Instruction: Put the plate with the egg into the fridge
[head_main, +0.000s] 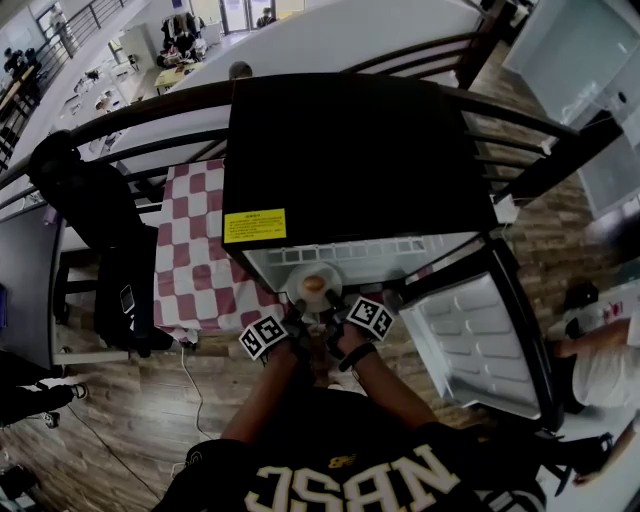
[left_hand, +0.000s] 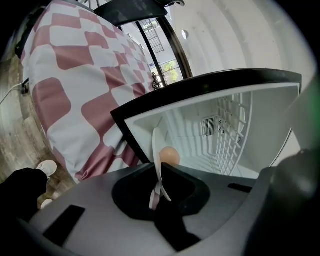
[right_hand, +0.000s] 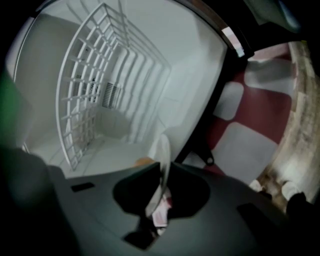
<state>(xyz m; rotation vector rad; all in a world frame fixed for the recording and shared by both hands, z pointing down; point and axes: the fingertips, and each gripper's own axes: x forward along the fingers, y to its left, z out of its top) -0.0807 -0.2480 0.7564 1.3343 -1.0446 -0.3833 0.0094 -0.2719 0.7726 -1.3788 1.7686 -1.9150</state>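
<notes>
My left gripper (left_hand: 159, 189) and right gripper (right_hand: 160, 192) both pinch the plate (left_hand: 156, 147) by its rim, at the fridge (head_main: 350, 160) front edge. I think it's stiff, light and breakable, and the egg (left_hand: 170, 156) could roll.

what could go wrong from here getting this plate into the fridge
The egg lies loose on the plate, which the left gripper and right gripper pinch only at its rim. Uneven hands could tilt it and roll the egg off. The plate might also knock the wire shelf inside the fridge.
</notes>
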